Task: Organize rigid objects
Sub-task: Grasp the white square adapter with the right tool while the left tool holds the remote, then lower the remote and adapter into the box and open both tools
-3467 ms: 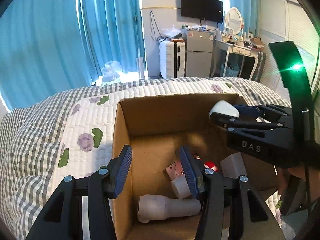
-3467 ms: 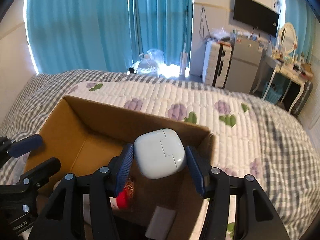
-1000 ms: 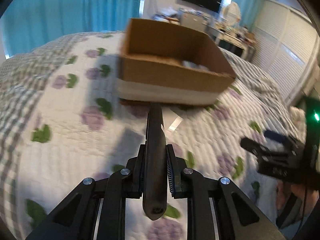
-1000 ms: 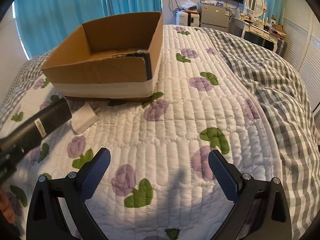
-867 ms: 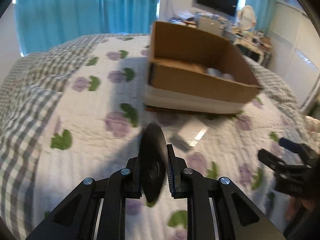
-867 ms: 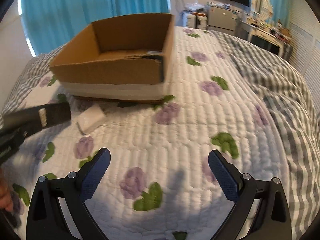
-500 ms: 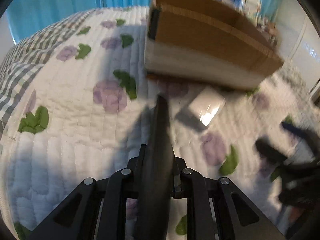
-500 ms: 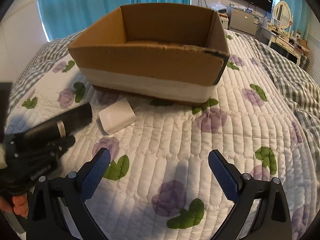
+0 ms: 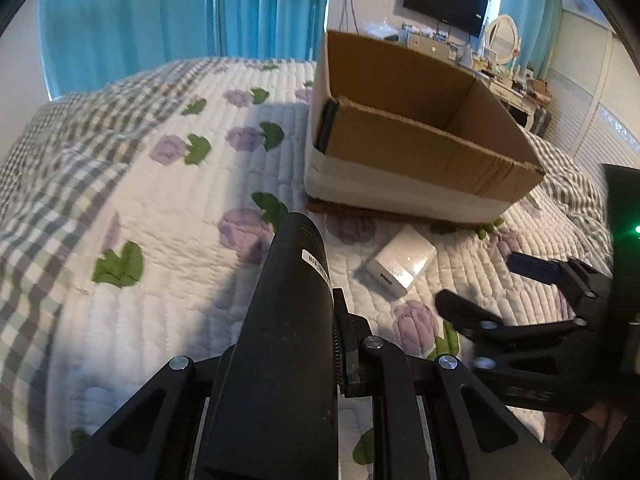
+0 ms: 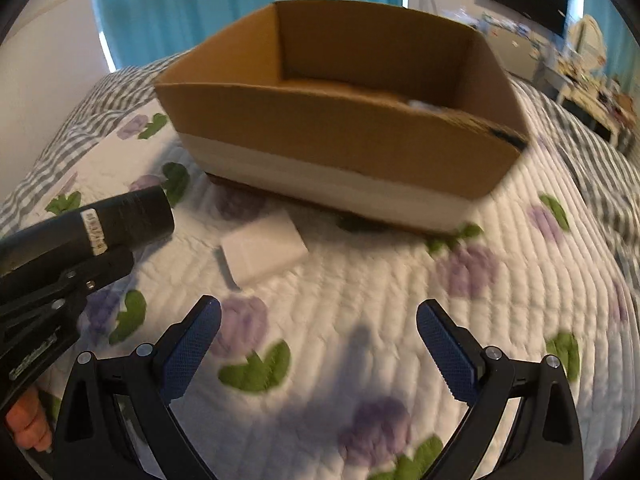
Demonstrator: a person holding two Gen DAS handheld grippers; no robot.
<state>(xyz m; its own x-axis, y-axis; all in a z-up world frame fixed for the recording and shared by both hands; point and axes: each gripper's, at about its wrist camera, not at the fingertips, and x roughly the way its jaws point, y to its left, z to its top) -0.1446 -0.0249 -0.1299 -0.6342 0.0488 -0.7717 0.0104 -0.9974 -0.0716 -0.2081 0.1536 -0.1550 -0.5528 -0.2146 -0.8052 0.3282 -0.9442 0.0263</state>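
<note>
My left gripper point(image 9: 298, 340) is shut on a black cylinder point(image 9: 294, 320) that points toward the cardboard box point(image 9: 420, 148). The cylinder also shows at the left of the right wrist view point(image 10: 100, 224). A white flat charger block point(image 9: 402, 260) lies on the quilt just in front of the box; it also shows in the right wrist view point(image 10: 262, 250). My right gripper point(image 10: 318, 348) is open and empty, low over the quilt, short of the white block. It shows at the right of the left wrist view point(image 9: 520, 284). The box point(image 10: 340, 128) holds something white.
The floral quilt point(image 10: 400, 300) covers the bed, with a grey checked blanket point(image 9: 60, 160) at its edges. Blue curtains, a wall TV point(image 9: 444, 2), a fridge and a dressing table stand behind the bed.
The right gripper dropped the white case earlier and now hangs open, moving nearer the white block. The left gripper, holding the black cylinder, has lifted and turned toward the box.
</note>
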